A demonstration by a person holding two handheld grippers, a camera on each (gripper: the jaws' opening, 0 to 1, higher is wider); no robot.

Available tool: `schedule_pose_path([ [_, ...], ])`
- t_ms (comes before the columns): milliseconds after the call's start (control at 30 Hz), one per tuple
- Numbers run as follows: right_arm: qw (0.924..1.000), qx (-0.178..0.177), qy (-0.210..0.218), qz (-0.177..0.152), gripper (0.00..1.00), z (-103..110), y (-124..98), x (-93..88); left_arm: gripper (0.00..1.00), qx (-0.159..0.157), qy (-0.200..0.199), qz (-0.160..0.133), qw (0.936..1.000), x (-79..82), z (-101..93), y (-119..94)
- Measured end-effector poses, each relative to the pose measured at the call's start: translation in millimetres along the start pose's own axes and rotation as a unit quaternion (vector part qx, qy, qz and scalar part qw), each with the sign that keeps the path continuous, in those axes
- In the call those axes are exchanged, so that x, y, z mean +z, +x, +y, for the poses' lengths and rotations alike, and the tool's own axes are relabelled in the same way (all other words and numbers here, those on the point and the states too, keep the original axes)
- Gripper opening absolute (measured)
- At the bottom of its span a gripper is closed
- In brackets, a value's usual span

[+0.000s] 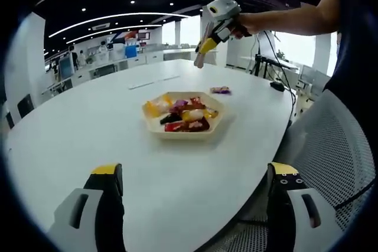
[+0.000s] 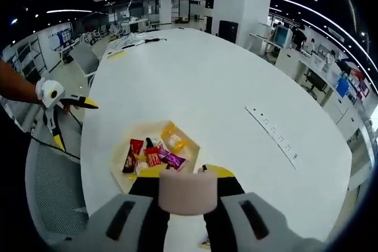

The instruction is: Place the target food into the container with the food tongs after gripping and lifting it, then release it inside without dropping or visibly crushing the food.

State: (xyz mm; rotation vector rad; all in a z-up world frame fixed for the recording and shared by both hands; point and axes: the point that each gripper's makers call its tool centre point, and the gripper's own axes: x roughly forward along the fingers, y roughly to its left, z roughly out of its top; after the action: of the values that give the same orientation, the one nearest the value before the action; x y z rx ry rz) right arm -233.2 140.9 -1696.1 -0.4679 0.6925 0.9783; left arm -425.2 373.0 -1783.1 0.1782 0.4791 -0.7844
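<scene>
left gripper [image 1: 195, 190]: we see its jaws spread wide, nothing between them, hovering over the near edge of the white table [image 1: 88, 116]; in the right gripper view it shows at the left, held in a hand, jaws apart [image 2: 62, 119].
right gripper [image 2: 183, 190]: jaws pressed onto a pale pink cylindrical piece [image 2: 184, 191], held up above the table. In the left gripper view it shows raised high at the far side [image 1: 204, 45], gripped by a hand [image 1: 248, 23].
tongs: we cannot make out any separate food tongs; the only pinch we see is the right jaws on the pink piece.
target food: pink piece is in the right jaws, off the table, just beside the tray in that view.
container: hexagonal beige tray [image 1: 155, 128] mid-table, holding wrapped snacks [image 1: 183, 116] in red, yellow and purple.
stray item: one purple wrapped piece [image 1: 220, 90] lies on the table near the tray, apart from it.
surroundings: mesh chair [image 1: 331, 151] at the table edge.
</scene>
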Motion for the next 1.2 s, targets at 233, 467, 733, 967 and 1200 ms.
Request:
schedule_pose_path([
  [233,0.9992,-0.032,0.019,0.018,0.2,-31,-23,-41.9,0.99,0.0,0.0,0.001,1.0,-0.3,0.2,0],
  [467,0.9983,-0.047,0.034,0.011,0.21,-46,-39,-66.9,0.99,0.001,0.0,0.003,1.0,-1.2,0.2,0],
  [733,0.9971,-0.062,0.044,0.007,0.21,-56,-45,-93.5,0.99,0.0,-0.002,0.009,1.0,-2.9,-0.4,1],
  [967,0.9957,-0.072,0.057,-0.016,0.21,-61,-39,-104.2,0.99,0.0,-0.004,0.01,0.9999,-3.7,0.0,1],
  [1200,0.9958,-0.065,0.06,-0.02,0.22,-59,-20,-122.9,0.99,-0.003,-0.005,0.023,0.9997,-7.8,-2.4,2],
])
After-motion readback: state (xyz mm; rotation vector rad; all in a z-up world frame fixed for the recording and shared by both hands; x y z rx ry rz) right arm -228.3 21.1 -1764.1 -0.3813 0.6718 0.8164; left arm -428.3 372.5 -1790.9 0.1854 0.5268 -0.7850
